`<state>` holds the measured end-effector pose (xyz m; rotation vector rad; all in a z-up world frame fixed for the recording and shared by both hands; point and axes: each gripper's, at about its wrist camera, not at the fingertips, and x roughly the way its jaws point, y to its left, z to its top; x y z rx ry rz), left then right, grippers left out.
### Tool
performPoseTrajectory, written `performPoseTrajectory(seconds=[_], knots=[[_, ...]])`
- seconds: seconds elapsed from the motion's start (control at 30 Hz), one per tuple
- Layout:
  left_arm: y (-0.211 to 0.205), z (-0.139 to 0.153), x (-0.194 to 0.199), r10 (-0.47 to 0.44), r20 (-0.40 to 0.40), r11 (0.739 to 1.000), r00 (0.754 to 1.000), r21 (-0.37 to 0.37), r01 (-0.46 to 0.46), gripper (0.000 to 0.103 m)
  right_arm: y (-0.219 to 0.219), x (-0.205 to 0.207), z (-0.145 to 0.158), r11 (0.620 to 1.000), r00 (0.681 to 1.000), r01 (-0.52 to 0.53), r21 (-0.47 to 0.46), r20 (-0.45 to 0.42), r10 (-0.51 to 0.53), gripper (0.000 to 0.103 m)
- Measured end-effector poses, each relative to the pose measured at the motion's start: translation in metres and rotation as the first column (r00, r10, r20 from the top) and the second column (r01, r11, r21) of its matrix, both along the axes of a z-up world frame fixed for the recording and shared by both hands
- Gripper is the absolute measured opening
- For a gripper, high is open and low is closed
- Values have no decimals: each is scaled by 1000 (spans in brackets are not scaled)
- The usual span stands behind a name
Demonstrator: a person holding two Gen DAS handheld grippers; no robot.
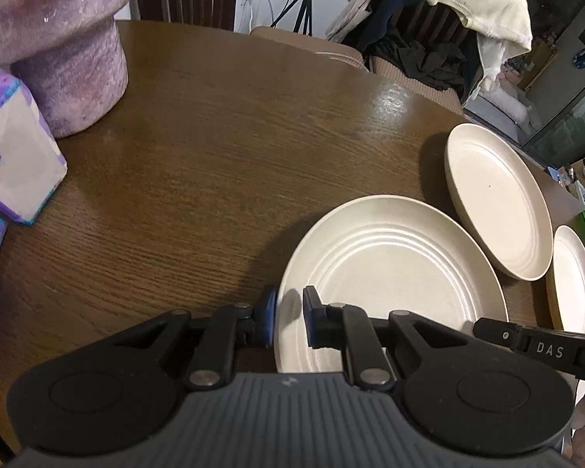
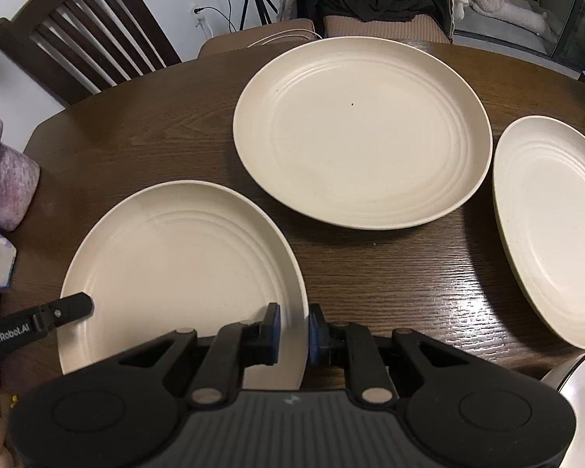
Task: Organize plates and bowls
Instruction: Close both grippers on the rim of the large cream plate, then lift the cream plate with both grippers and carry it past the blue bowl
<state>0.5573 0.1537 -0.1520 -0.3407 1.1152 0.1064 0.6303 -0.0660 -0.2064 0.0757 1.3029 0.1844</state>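
Now plate (image 2: pixel 183 257) rim between right claw (image 2: pixel 294 329) pads.

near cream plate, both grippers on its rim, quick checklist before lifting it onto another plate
1. Left gripper straddles the round cream ridged plate's rim: ok.
2. Right gripper straddles the opposite rim: ok.
3. Pads pressed on the rim: cannot tell.
4. Plate bare: ok.
5. Far cream plate bare for stacking: ok.
6. Brown wooden table between them free: ok.
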Motion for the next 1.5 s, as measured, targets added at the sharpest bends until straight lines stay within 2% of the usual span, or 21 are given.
performPoseTrajectory(seconds=[0.4, 0.93, 1.5], knots=[[5, 18, 0, -18, 51, 999, 999, 34, 16, 15, -3, -9, 13, 1000, 999, -5, 14, 44, 4, 14], [14, 55, -11, -10, 125, 999, 992, 45, 4, 15, 1, -22, 62, 1000, 993, -7, 31, 118, 3, 14], [20, 96, -35, -16, 188, 999, 982, 41, 9, 15, 7, -46, 97, 999, 984, 17, 44, 176, -24, 14]])
